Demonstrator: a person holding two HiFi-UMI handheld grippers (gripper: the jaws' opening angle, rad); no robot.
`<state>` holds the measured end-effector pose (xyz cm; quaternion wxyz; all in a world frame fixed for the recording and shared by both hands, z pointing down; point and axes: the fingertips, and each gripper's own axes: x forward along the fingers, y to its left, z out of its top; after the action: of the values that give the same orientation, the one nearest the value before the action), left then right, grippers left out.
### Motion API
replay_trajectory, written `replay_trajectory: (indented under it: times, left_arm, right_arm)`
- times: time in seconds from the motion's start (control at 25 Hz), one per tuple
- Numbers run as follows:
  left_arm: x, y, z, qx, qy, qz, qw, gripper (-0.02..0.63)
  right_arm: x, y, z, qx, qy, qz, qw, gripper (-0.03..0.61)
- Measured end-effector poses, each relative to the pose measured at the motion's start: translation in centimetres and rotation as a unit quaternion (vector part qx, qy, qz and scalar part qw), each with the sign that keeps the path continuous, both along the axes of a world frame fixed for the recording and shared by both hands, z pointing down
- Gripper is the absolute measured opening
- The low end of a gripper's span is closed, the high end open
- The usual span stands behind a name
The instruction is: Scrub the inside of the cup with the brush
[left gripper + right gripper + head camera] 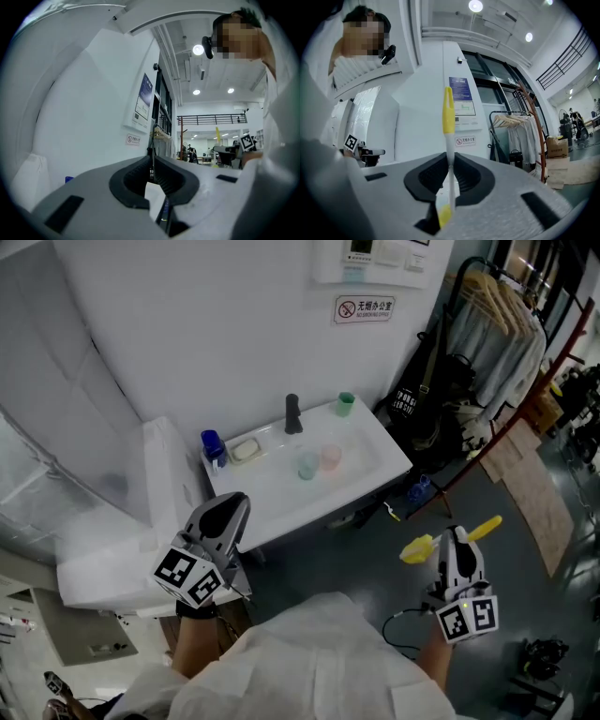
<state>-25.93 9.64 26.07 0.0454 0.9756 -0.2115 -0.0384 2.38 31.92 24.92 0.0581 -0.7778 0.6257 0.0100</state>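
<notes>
Down at the person's right side, over the grey floor (525,577), the right hand-held gripper (455,536) is clamped on the brush (419,547). In the right gripper view its jaws press from both sides on the thin white shaft of the brush (448,117), which stands upright between them, yellow at the top and yellow again low behind the jaws. From the head view the brush lies across the tip of that hand-held gripper (450,161), with a yellow end sticking out on each side.

Against the wall stands a white sink (394,460). Two see-through cups sit side by side in its basin, a clear cup (307,465) and a pink cup (330,458), nearly touching. A green cup (345,404) stands on the back rim, right of the black tap (293,413). A blue bottle (213,446) and a soap bar (246,450) are at the left end.

The brush is well apart from all three cups, out in front of the sink and to its right.

The left hand-held gripper (234,504) hangs by the sink's front left corner. Its jaws are together with nothing between them, as the left gripper view (152,159) shows plainly, and it too is clear of the cups.
</notes>
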Motion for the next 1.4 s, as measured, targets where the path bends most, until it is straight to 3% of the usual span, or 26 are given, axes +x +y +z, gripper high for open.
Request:
replay_trajectory:
  times: [0.32, 0.56, 0.8, 0.96, 1.08, 1.24, 1.4]
  left_arm:
    - [2.1, -1.1, 1.7, -0.012, -0.017, -0.005, 0.9998, 0.028]
    - [5.1, -4.9, 2.7, -0.017, -0.032, -0.038, 0.9986, 0.028]
    - [11.5, -9.5, 3.3, 0.002, -0.040, -0.052, 0.9978, 0.028]
    - [15.5, -12.2, 4.3, -0.005, -0.024, -0.054, 0.9982, 0.028]
    - [18.0, -13.7, 5.9, -0.007, -0.037, -0.063, 0.9973, 0.029]
    - [20.1, -15.5, 8.8, -0.019, -0.045, -0.090, 0.9948, 0.029]
    - [22.5, -16.1, 13.1, -0.034, -0.063, -0.081, 0.9941, 0.029]
  right_arm:
    - [2.7, -2.0, 1.1, -0.004, -0.013, -0.008, 1.000, 0.038]
    - [6.9, -8.2, 2.3, -0.011, -0.022, -0.051, 0.998, 0.038]
    - [12.9, -16.2, 2.6, -0.018, -0.029, -0.104, 0.994, 0.038]
    - [16.4, -21.1, 3.8, -0.029, -0.035, -0.142, 0.989, 0.038]
    - [18.2, -24.6, 4.9, -0.035, -0.045, -0.172, 0.983, 0.038]
    - [19.0, -29.2, 6.2, -0.037, -0.056, -0.219, 0.973, 0.038]
    - [18.5, -32.6, 7.4, -0.042, -0.065, -0.264, 0.961, 0.038]
